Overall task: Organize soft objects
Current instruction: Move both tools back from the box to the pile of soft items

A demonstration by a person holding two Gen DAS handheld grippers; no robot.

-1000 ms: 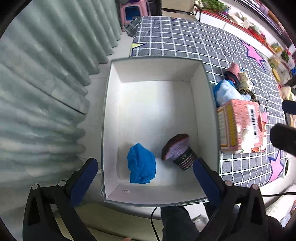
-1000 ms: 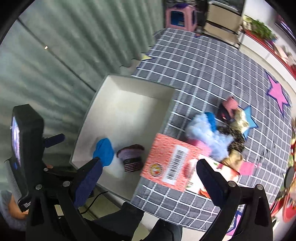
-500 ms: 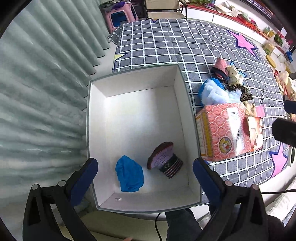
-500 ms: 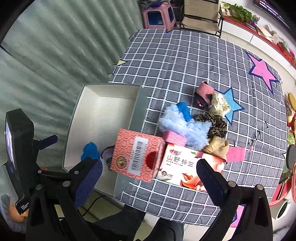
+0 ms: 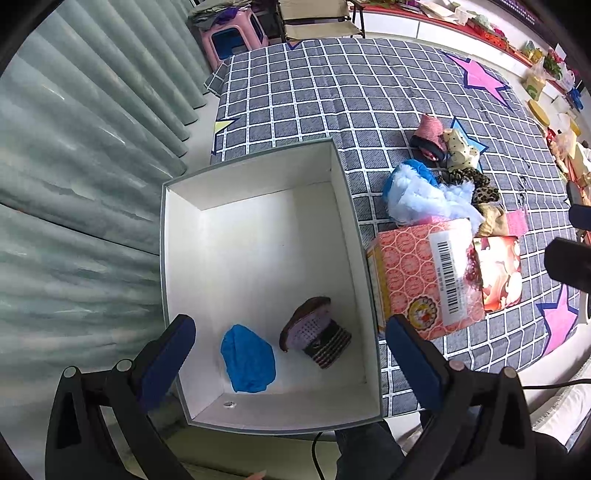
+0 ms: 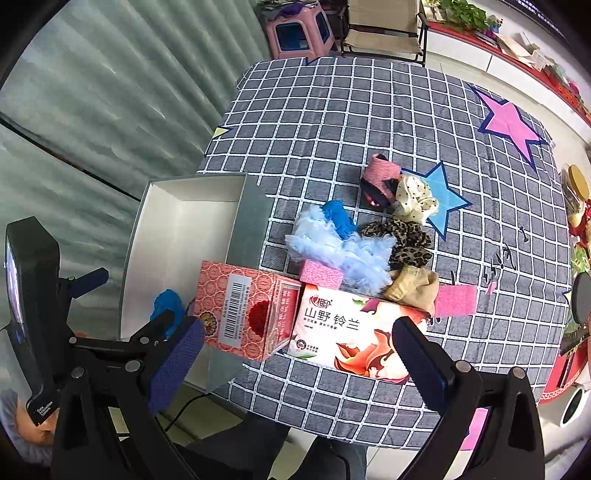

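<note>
A white box [image 5: 255, 236] stands at the table's left edge; it also shows in the right wrist view [image 6: 177, 236]. In it lie a blue cloth [image 5: 248, 358] and a purple knitted hat [image 5: 314, 334]. A pile of soft things lies on the checked cloth: a fluffy light-blue piece [image 6: 340, 251], a leopard-print piece [image 6: 402, 236], a pink knitted hat [image 6: 380, 177], a spotted cream piece [image 6: 413, 195], a tan piece [image 6: 413, 288]. My left gripper [image 5: 291, 358] is open and empty above the box's near end. My right gripper [image 6: 295, 354] is open and empty above the tissue packs.
A red patterned tissue box [image 6: 243, 306] and a flat tissue pack [image 6: 351, 332] lie by the box near the table's front edge. Pink sponges [image 6: 454, 295] lie by the pile. A corrugated wall [image 5: 74, 166] runs along the left. A pink stool [image 6: 295, 29] stands beyond the table.
Both grippers have risen and drawn back, so more of the table shows. The right view has swung right, from the box toward the pile. Both stay open and empty.
</note>
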